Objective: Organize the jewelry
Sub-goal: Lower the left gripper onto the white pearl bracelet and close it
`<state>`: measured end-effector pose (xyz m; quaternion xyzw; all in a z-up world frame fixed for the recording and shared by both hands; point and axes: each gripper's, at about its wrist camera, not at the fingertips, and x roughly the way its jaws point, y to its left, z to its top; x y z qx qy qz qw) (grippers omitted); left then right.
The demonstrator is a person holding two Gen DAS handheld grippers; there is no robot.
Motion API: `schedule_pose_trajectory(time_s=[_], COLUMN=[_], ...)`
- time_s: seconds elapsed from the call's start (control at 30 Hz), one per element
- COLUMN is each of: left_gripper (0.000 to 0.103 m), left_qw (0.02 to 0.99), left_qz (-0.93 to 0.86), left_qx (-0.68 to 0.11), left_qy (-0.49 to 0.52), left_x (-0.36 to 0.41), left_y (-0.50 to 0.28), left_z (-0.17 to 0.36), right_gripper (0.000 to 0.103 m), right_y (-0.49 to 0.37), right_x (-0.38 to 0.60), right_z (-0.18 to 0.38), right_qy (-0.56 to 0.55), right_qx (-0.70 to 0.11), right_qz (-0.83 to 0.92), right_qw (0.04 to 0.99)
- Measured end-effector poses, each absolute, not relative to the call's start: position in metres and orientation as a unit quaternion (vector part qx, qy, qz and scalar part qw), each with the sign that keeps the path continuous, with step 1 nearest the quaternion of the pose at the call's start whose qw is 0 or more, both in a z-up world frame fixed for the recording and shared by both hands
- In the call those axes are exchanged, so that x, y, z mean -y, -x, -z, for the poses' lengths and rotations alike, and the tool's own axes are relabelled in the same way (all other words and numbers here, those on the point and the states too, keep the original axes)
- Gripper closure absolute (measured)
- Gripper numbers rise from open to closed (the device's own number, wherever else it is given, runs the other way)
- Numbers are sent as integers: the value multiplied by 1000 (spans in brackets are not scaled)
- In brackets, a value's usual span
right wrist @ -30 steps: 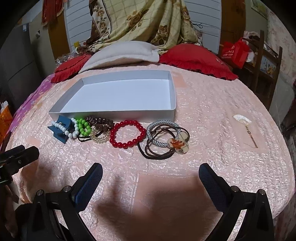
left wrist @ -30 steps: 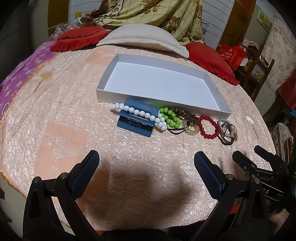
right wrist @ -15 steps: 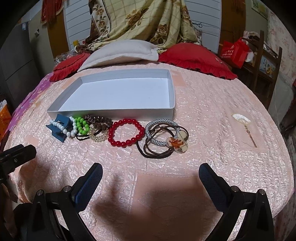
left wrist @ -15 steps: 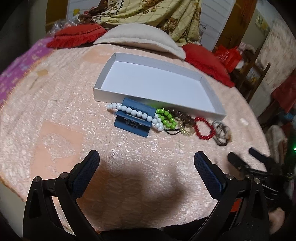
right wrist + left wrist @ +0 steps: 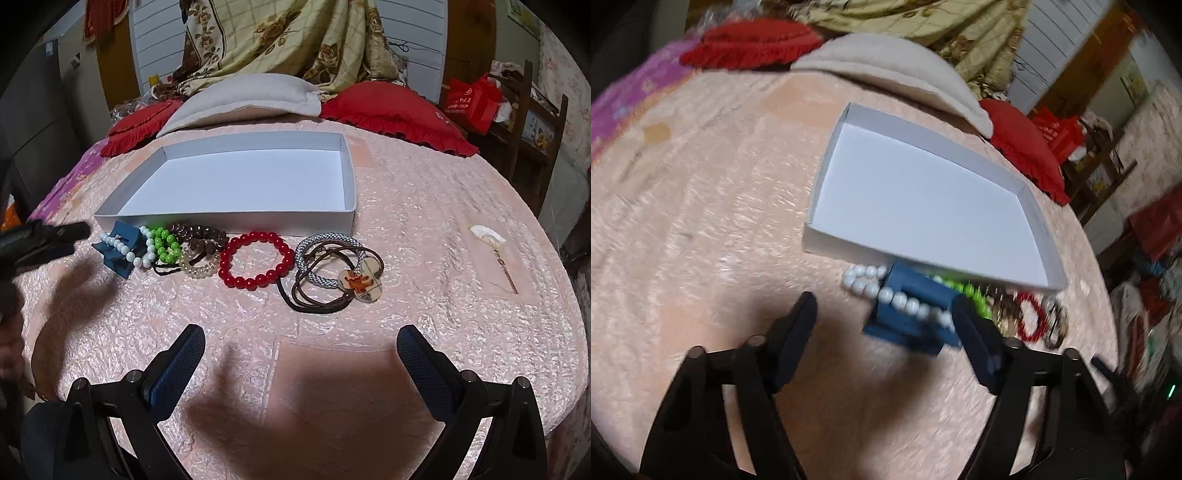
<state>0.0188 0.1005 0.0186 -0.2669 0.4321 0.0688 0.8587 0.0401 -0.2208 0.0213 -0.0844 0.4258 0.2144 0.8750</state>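
Two wide-open grippers: we are now bringing our left gripper (image 5: 884, 323) closer over the white bead bracelet (image 5: 897, 297) and blue clip (image 5: 908, 317). Our right gripper (image 5: 301, 360) is hovering empty; the box (image 5: 225, 218) is waiting.

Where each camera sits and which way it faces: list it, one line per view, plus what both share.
Left wrist: rides the left gripper, tilted and blurred, looking down along its open jaws at the blue hair clip draped with the white bead bracelet, the white tray beyond.
Right wrist: rides the right gripper, held back with open jaws, facing the jewelry row and tray; the left gripper shows at the left edge.
Shared: tray, clip, white beads, red bead bracelet.
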Motion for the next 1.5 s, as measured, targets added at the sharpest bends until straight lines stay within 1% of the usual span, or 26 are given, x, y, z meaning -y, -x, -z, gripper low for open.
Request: schedule_pose_trajectory(time_s=[0.03, 0.07, 0.1, 0.27, 0.43, 0.47, 0.5, 0.53, 0.6, 0.63, 0.7, 1.03, 1.27, 1.43, 1.47, 1.5], left_gripper=[51, 64, 67, 66, 68, 74, 79, 80, 90, 90, 95, 95, 95, 95, 95, 95], left_qw=[850, 836, 827, 809, 809, 810, 811, 812, 813, 814, 817, 834, 852, 865, 869, 870], left_qz=[-69, -67, -63, -59, -58, -58, -59, -59, -57, -55, -53, -24, 28, 13, 4, -1], left_qx=[-441, -456, -461, -461, -456, -453, -451, -450, -448, -445, -440, -401, -376, -346, -334, -326], left_qy=[280, 299, 314, 361, 367, 367, 366, 368, 368, 368, 369, 378, 363, 362, 365, 369], left_x=[-103, -105, -107, -112, -111, -112, -114, -116, -119, -120, -122, -121, -95, -75, -72, -69], left_y=[-24, -30, -33, -41, -43, -44, -43, -41, -39, -38, -33, -11, -30, -35, -33, -30], left_z=[-15, -8, -4, 5, 3, 1, 0, -1, -1, -2, -5, -32, -68, -77, -76, -74], right_gripper=[0, 0, 0, 0, 0, 0, 0, 0, 0, 0, 0, 0, 0, 0, 0, 4], right_y=[-40, -40, -41, -41, -41, -42, -42, -42, -43, -43, -43, -47, -58, -67, -69, -71], right_x=[221, 221, 221, 220, 220, 221, 221, 222, 223, 223, 224, 235, 263, 274, 275, 276], right_z=[-21, -21, -21, -20, -20, -20, -20, -20, -20, -20, -19, -21, -16, -10, -9, -9], right_qy=[85, 85, 84, 86, 84, 83, 82, 82, 81, 81, 79, 70, 49, 62, 64, 69], right_qx=[-426, -427, -428, -429, -428, -428, -429, -429, -430, -430, -431, -430, -447, -453, -451, -447], right_qz=[-214, -214, -214, -216, -216, -215, -214, -213, -211, -210, -208, -189, -161, -166, -174, -182], right_qw=[875, 874, 874, 873, 874, 874, 874, 874, 874, 874, 875, 880, 879, 874, 873, 873])
